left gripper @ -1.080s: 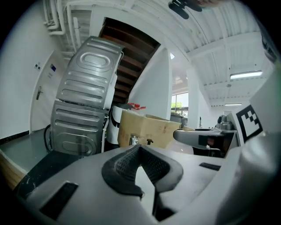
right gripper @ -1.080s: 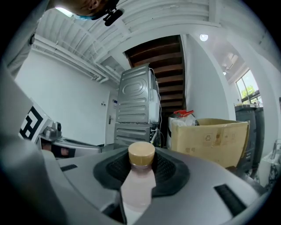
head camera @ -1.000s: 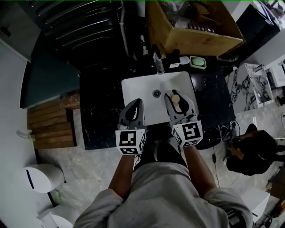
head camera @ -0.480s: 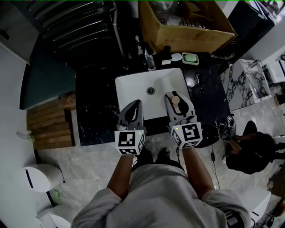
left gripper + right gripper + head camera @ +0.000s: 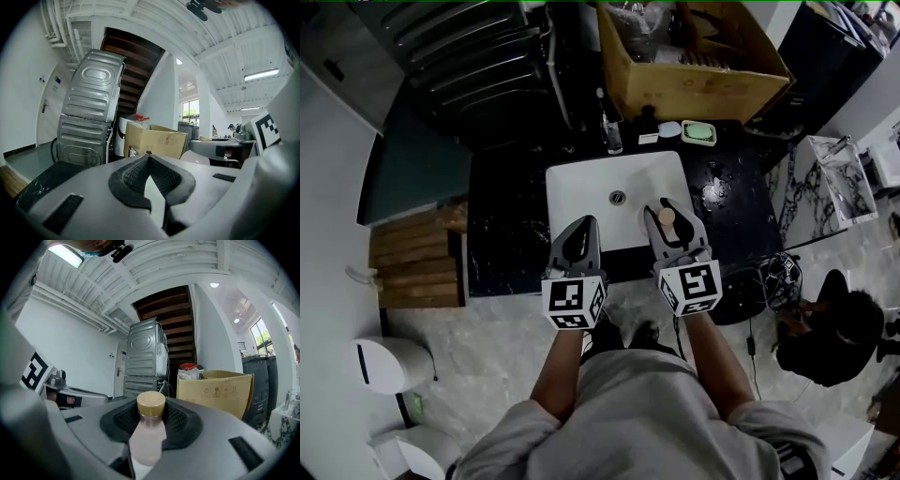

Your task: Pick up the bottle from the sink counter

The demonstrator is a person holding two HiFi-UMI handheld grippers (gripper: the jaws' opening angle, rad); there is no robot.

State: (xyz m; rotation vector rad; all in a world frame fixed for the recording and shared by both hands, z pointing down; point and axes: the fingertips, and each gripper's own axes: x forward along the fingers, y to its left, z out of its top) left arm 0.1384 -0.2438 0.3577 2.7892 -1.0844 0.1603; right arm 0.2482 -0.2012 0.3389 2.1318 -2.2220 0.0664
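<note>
A small pale bottle (image 5: 148,437) with a tan cap stands between the jaws of my right gripper (image 5: 151,416), which is shut on its body. From above, the bottle's cap (image 5: 667,217) shows inside the right gripper (image 5: 666,208), held over the front part of the white sink basin (image 5: 591,187). My left gripper (image 5: 584,225) hovers beside it over the basin's front edge. Its jaws meet at the tips, and the left gripper (image 5: 149,158) holds nothing.
The basin sits in a black stone counter (image 5: 502,234). A clear bottle (image 5: 612,136) and a green soap dish (image 5: 697,132) stand behind the basin. A cardboard box (image 5: 694,56) and a metal appliance stack (image 5: 478,56) lie beyond. Wooden slats (image 5: 417,258) lie left; a person (image 5: 830,337) crouches right.
Both grippers have drawn back a little from the middle of the basin toward its front edge. The bottle stays in the right gripper.
</note>
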